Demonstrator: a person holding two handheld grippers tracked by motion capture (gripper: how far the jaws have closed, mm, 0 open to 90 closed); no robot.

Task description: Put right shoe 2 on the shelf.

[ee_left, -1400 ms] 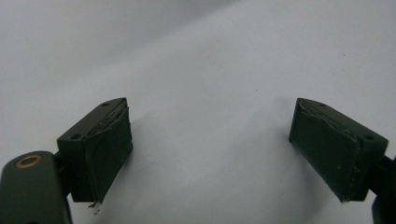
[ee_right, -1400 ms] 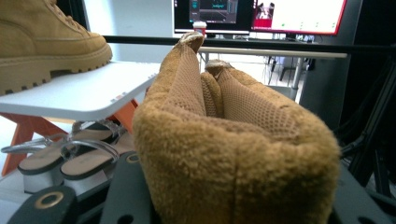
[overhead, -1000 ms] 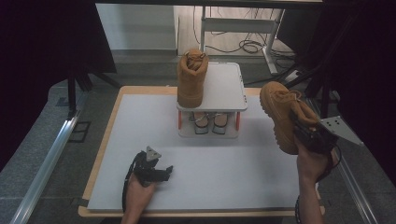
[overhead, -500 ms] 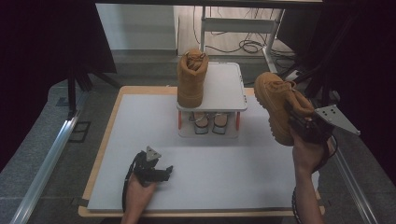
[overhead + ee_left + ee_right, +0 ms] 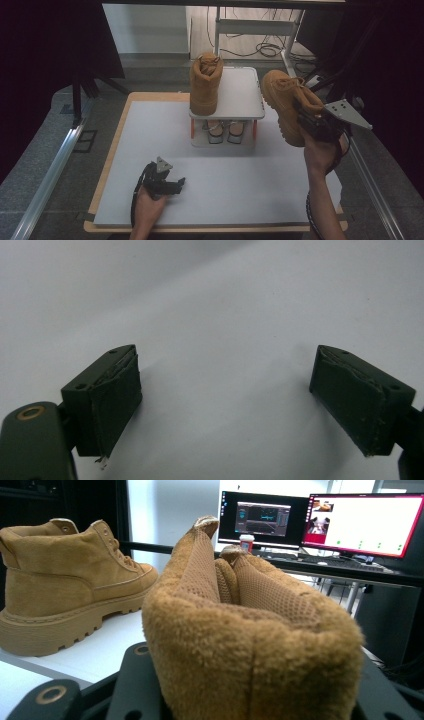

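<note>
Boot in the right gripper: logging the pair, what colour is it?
Tan suede boot, clearest in the high view.

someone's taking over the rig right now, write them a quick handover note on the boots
Right gripper: jaws shut on the collar of the held boot, lifted beside the white rack.
Left gripper: jaws open, nothing between them, resting low on the table.
Done: first boot stands on the rack's top shelf.
Left: probably set the held boot next to it, then release.
</note>
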